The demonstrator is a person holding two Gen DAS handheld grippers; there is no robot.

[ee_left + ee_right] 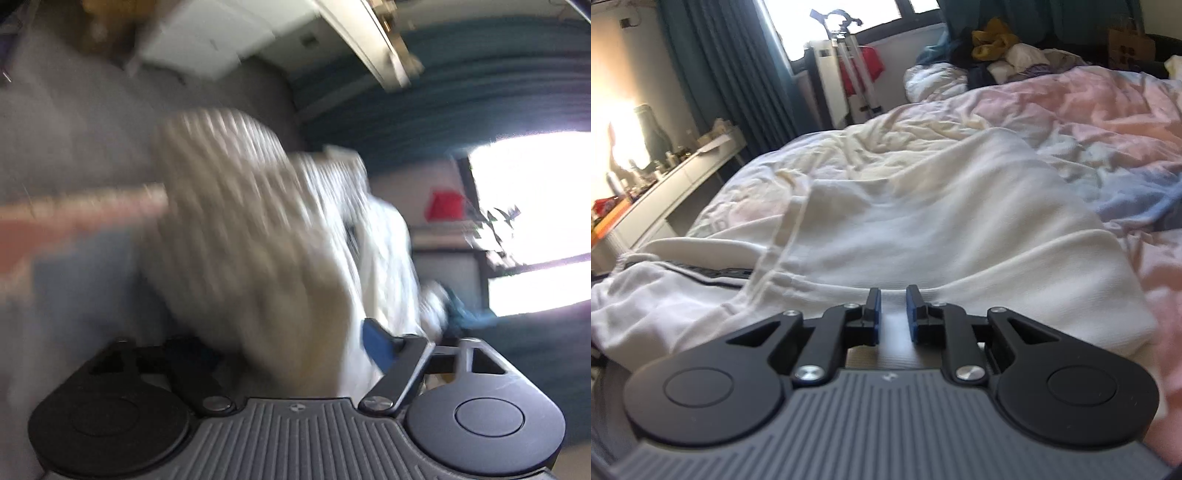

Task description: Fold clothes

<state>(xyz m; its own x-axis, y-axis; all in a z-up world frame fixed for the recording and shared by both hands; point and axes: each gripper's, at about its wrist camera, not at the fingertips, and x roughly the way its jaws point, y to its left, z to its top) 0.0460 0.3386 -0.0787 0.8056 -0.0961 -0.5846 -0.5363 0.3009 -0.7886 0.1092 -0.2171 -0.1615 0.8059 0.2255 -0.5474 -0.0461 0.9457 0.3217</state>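
Two hand-held grippers work a white garment (923, 229) spread across a rumpled pastel duvet (1108, 110). Left gripper (295, 354) clamps a blurred, ribbed bunch of white cloth (251, 236); right gripper (894, 314) hovers at the hem, blue pads (874, 314) parted, holding nothing.

Bed (1108, 110): white garment (923, 229) spread flat; clothes pile (997, 55) far end.
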